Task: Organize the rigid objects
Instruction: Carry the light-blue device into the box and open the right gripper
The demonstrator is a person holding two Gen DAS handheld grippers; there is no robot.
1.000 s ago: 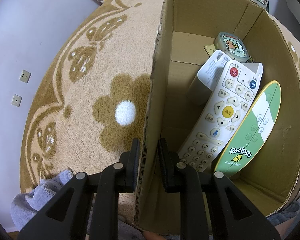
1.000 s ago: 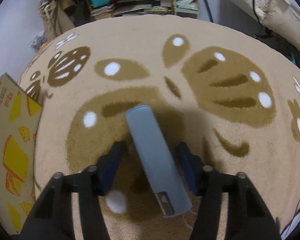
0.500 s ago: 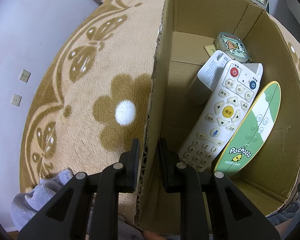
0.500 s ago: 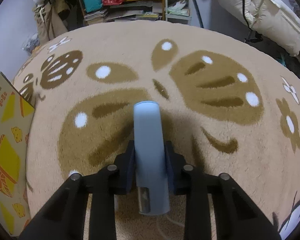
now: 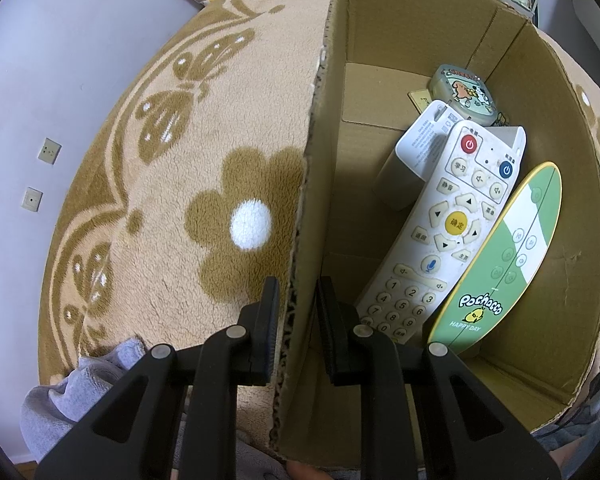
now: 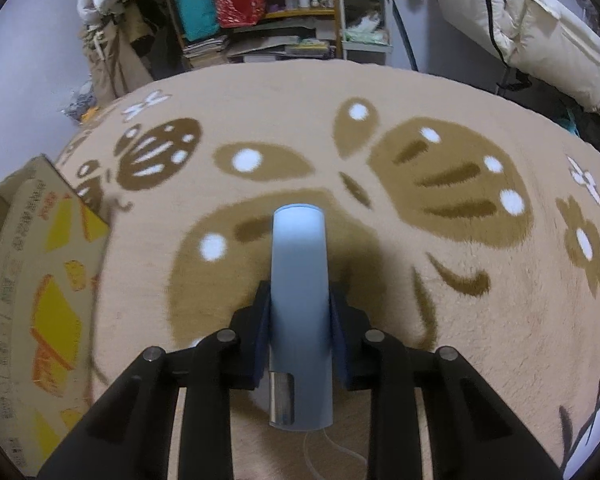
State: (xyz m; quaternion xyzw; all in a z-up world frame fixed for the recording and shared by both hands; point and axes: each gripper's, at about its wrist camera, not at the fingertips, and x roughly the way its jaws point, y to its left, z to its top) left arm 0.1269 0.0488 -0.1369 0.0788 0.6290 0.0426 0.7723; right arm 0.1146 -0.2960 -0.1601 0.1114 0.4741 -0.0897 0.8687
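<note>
Steadying the cardboard box (image 5: 380,28), the left tongs (image 5: 298,312) pinch its wall at lower centre, probably so it stays put for loading. The right tongs (image 6: 299,332) clamp a blue bar (image 6: 299,280), centre frame, above the rug (image 6: 480,300).

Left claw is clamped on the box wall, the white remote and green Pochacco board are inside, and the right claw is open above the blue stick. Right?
Not quite. The right wrist view shows the right claw shut on the blue stick, not open above it. The rest holds: the left claw is clamped on the box wall, with the white remote and green Pochacco board inside.
</note>
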